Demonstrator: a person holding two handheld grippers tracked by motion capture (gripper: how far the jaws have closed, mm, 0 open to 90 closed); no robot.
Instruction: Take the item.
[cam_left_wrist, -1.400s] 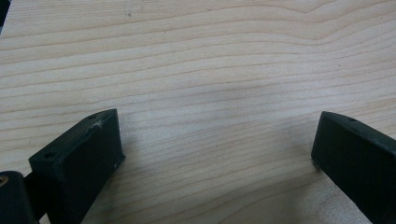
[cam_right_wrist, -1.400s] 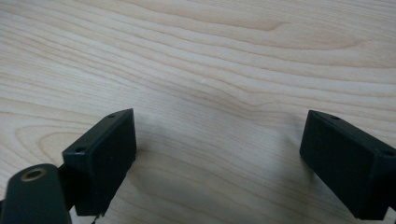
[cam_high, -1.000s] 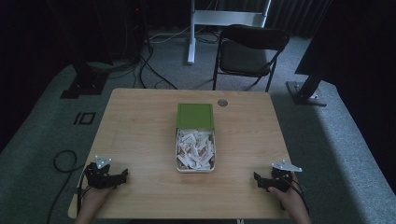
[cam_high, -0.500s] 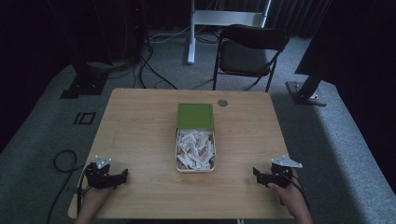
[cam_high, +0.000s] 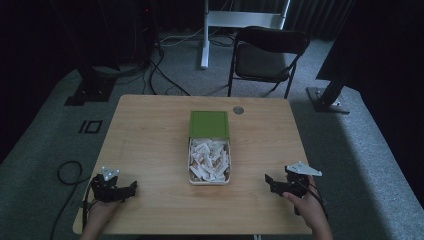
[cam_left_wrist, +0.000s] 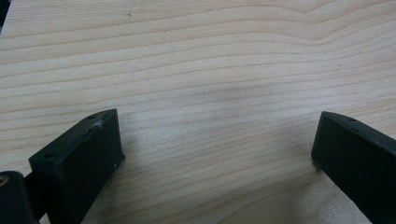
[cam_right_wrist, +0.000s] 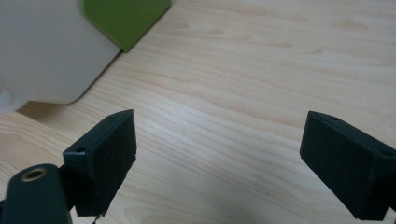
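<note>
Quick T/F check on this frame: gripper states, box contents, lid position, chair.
1. Both grippers are open. True: the left gripper and right gripper show fingers wide apart over bare table.
2. The white box is empty. False: it holds white pieces.
3. The green lid lies at the box's far end. True.
4. The right gripper holds the lid. False: it holds nothing.
5. The chair stands on the table. False: it stands on the floor beyond it.

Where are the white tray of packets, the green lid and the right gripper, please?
white tray (cam_high: 190, 165), high view, on its left rim.
green lid (cam_high: 209, 124), high view, on its flat top.
right gripper (cam_high: 270, 182), high view, between its fingertips.
</note>
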